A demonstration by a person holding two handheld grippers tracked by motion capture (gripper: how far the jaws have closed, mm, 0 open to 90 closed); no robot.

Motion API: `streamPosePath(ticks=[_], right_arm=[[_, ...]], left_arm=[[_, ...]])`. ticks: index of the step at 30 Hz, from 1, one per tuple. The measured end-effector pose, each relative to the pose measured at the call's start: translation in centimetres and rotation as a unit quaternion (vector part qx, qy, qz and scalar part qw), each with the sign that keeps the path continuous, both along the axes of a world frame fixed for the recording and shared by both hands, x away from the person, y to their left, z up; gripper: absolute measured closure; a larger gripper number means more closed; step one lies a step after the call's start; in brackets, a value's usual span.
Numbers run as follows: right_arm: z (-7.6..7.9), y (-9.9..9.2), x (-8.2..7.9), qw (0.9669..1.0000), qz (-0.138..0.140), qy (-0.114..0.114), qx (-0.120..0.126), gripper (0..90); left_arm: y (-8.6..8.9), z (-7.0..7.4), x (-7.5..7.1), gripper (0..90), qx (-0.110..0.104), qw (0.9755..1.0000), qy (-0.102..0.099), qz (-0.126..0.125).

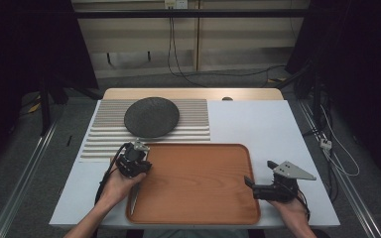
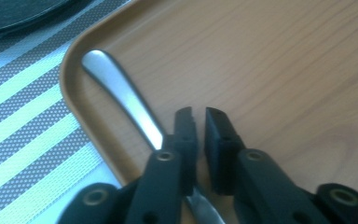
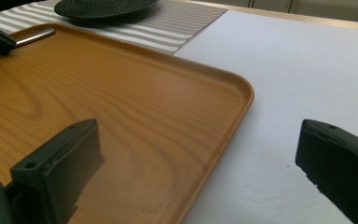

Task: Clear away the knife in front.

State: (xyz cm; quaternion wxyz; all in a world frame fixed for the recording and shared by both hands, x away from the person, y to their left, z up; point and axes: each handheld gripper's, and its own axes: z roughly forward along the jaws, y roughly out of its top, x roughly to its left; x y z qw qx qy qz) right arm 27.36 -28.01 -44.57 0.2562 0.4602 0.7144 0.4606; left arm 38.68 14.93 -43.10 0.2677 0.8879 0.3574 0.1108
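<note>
A metal utensil (image 2: 121, 95) lies in the wooden tray (image 1: 198, 183) along its left edge, its rounded handle end near the far left corner. My left gripper (image 2: 199, 114) hangs over it, jaws shut down to a thin slit. The utensil runs under the left jaw and reappears low between the jaws; I cannot tell whether it is pinched. In the high view the left gripper (image 1: 135, 168) sits at the tray's left rim with the utensil (image 1: 133, 198) trailing toward me. My right gripper (image 1: 260, 173) stands open and empty at the tray's right edge; its own view has the gripper (image 3: 198, 135) straddling the tray rim (image 3: 242, 88).
A dark round plate (image 1: 152, 116) rests on a striped placemat (image 1: 99, 141) behind the tray. White table surface (image 1: 258, 121) spreads at the right. A cable (image 1: 101, 186) trails from the left gripper. The table's front edge runs close to the tray.
</note>
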Motion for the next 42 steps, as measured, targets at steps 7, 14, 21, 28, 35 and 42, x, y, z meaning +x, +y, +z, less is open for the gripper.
streamPosePath(ticks=[7,14,21,28,35,42], right_arm=[[0.0,0.0,0.0,1.0000,0.000,0.000,-0.001,0.0],[0.0,0.0,0.1,1.0000,0.000,0.001,0.001,0.0],[0.0,0.0,0.1,1.0000,-0.001,0.001,0.000,0.0],[-0.1,0.0,0.1,1.0000,-0.003,0.003,0.001,0.0],[-0.2,0.2,0.2,1.0000,-0.001,0.004,-0.001,0.0],[-0.2,0.0,0.1,1.0000,-0.007,0.005,0.002,0.0]], left_arm=[[0.0,0.5,-0.2,61.1,-0.038,0.9990,-0.024,-0.008],[0.3,1.1,-0.2,15.2,-0.079,0.9952,-0.056,0.016],[1.4,2.3,-1.4,6.4,-0.111,0.9901,-0.082,0.029],[3.1,2.4,-3.0,6.5,-0.122,0.9850,-0.114,0.045],[4.4,2.0,-3.9,6.5,-0.137,0.9822,-0.116,0.057],[5.7,1.1,-5.1,6.5,-0.127,0.9827,-0.113,0.072]])
